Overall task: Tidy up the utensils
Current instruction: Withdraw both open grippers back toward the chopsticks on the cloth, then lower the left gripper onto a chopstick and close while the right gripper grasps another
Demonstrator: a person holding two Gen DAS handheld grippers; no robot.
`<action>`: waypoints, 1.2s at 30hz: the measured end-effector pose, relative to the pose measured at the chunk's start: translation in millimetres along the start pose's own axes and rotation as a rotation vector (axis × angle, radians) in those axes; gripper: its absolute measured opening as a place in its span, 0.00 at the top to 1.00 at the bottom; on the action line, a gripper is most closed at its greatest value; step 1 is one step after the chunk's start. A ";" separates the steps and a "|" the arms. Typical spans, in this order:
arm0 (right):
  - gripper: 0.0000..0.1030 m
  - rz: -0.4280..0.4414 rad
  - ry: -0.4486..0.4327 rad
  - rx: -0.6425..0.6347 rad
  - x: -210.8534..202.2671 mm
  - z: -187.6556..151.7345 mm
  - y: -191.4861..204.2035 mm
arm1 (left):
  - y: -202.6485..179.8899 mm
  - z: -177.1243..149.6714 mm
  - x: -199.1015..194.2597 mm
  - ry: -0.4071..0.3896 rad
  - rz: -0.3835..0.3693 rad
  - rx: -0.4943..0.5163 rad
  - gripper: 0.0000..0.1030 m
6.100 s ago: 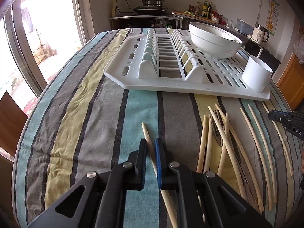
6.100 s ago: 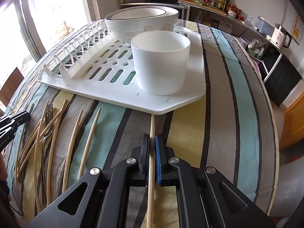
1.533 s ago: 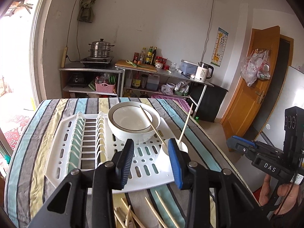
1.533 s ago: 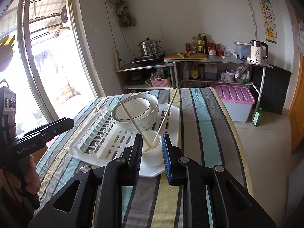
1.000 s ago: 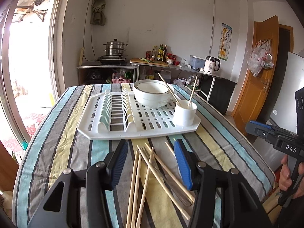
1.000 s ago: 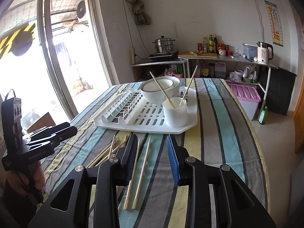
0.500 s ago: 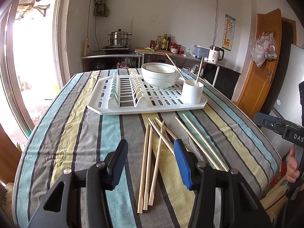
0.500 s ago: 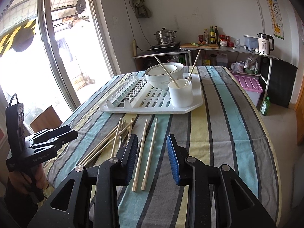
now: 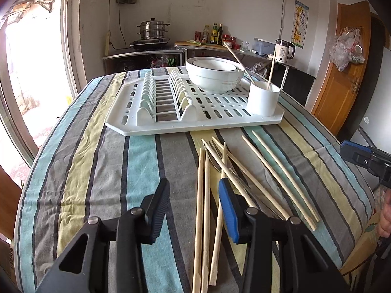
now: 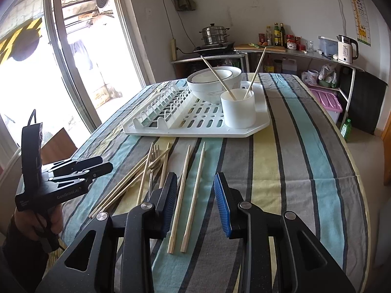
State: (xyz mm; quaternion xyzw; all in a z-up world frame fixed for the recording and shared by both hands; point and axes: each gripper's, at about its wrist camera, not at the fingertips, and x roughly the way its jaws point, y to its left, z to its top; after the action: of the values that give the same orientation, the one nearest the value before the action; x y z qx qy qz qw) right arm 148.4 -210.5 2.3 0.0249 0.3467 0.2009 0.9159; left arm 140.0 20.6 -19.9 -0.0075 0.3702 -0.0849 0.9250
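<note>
Black left claw [image 9: 194, 190]: jaws apart and closing, nothing pinched; two chopsticks [image 9: 202, 195] lie on the cloth in the gap.
Right claw [image 10: 195, 185]: jaws apart, grasping nothing, over another pair [image 10: 189, 193] lying side by side.
Loose sticks [image 9: 244, 171]: crossed in a heap with a fork [image 10: 152, 158], between the two pairs.
Bench [image 9: 97, 161]: striped cloth.
Rack [image 9: 195, 122]: white, beyond the sticks.
Cup [image 10: 238, 109]: on the rack's near right corner, two chopsticks leaning in it.
Bowl [image 9: 215, 73]: behind the cup.
</note>
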 end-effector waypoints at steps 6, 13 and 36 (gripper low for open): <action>0.68 0.001 0.033 -0.003 19.5 3.9 -0.9 | 5.6 7.7 25.6 0.050 -0.003 0.008 0.58; 0.68 -0.006 0.088 -0.010 50.2 10.6 -3.7 | 4.2 17.9 44.1 0.089 -0.013 0.035 0.58; 0.68 -0.033 0.177 -0.035 98.0 25.0 -8.2 | -3.5 36.3 76.8 0.161 0.009 0.134 0.57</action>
State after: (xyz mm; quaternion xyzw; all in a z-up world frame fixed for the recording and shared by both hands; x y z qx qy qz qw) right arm 233.9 -178.0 -41.5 -0.0147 0.4231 0.1934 0.8851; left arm 219.0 2.9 -45.8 0.0627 0.4367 -0.1057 0.8912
